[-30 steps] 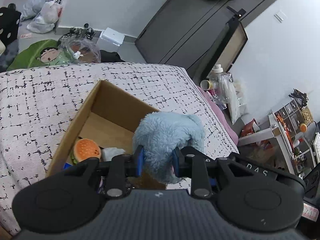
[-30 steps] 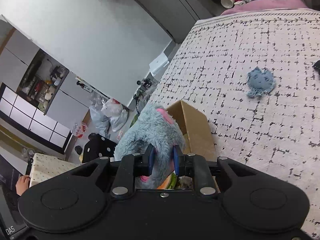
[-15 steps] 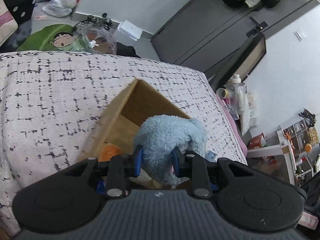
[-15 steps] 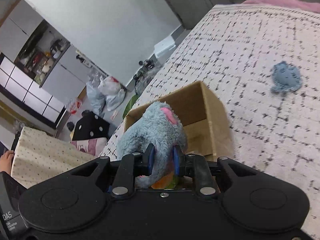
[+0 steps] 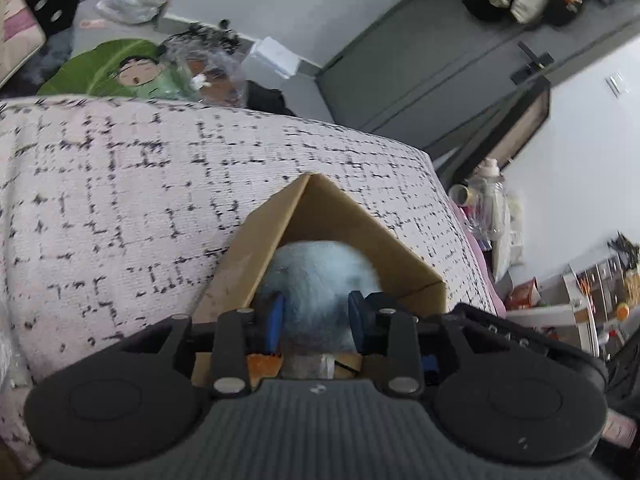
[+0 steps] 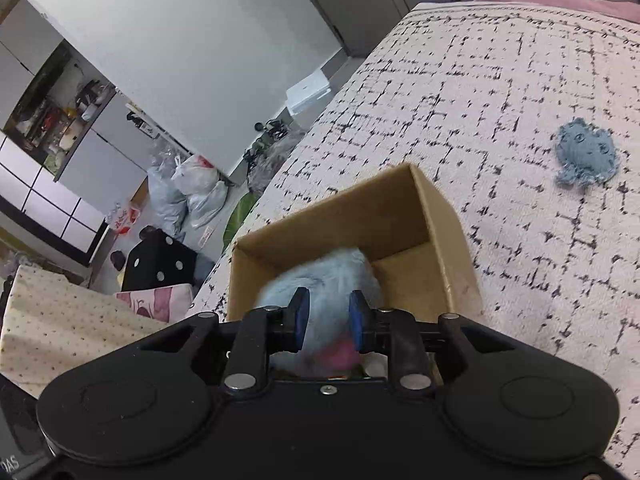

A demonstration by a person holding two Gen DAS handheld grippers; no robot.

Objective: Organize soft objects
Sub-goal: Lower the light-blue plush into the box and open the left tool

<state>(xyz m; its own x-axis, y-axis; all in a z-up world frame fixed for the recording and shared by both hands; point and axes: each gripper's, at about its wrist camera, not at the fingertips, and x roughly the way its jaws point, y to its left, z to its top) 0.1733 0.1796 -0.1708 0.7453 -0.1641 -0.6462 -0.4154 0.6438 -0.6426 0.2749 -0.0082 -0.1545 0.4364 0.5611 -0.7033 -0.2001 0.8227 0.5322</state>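
A fluffy light-blue plush toy [image 5: 316, 276] with a pink patch [image 6: 336, 354] sits low inside an open cardboard box [image 5: 352, 216] on the bed. My left gripper [image 5: 316, 316] is shut on one side of the plush. My right gripper [image 6: 326, 314] is shut on the plush too, seen in the right wrist view [image 6: 316, 280] inside the box [image 6: 404, 204]. An orange toy [image 5: 262, 364] shows in the box under the plush. A small flat blue plush [image 6: 586, 156] lies on the bedspread to the right of the box.
The bed has a white bedspread with a black grid pattern [image 5: 120, 184]. Past the bed's edge lie plastic bags [image 6: 192, 192], a green cartoon cushion [image 5: 116, 72] and a black dotted cube [image 6: 160, 264]. Bottles and clutter [image 5: 488, 204] stand at the right of the bed.
Both grippers have lowered the blue plush from above the box rim down into the box. The jaws of both stand slightly wider than before.
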